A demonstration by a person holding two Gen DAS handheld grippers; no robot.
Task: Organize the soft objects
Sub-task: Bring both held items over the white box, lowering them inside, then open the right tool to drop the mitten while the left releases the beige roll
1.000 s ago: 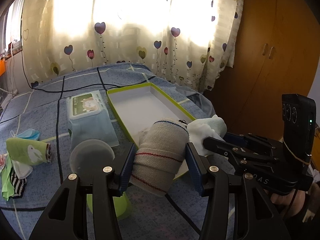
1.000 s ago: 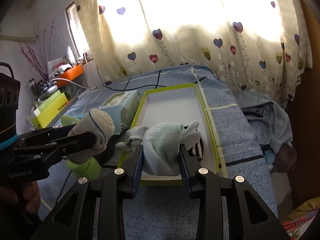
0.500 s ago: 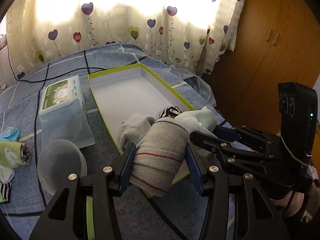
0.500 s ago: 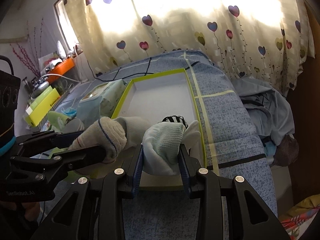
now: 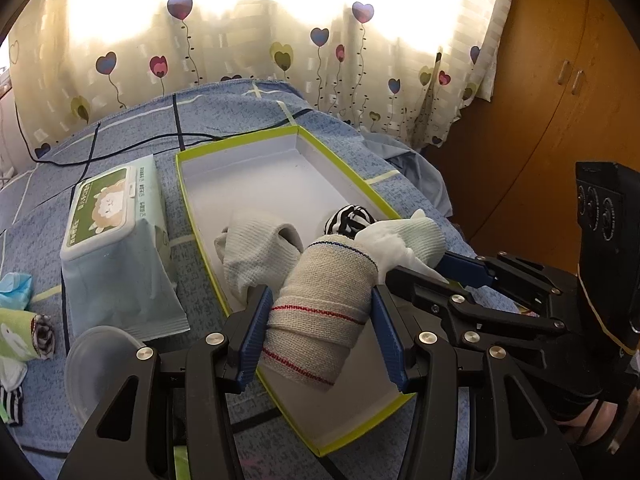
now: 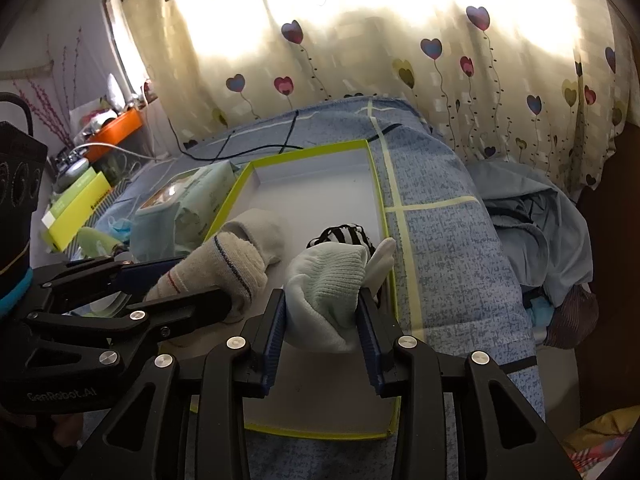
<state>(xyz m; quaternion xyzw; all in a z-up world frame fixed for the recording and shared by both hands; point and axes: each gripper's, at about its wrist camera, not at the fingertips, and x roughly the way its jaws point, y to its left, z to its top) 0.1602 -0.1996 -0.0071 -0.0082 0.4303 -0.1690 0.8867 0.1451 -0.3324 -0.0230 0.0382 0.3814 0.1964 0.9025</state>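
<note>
Progress — we are holding two sock rolls over the tray (image 5: 188,184) | left gripper (image 5: 320,320) pinching the beige roll (image 5: 324,300), right gripper (image 6: 322,320) pinching the pale-green roll (image 6: 326,284) | white sock (image 5: 256,248) and striped sock (image 5: 348,218) already inside — more lying beside the wipes pack (image 5: 116,240).

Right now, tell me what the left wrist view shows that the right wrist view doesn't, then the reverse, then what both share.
Only the left wrist view: a wooden wardrobe and a clear plastic tub by the wipes pack.

Only the right wrist view: an orange tray on a cluttered shelf and crumpled blue clothes.

Both: the green-edged box holding a white sock and a striped sock, the left gripper clamping a beige sock roll, and the right gripper holding a pale sock bundle.
</note>
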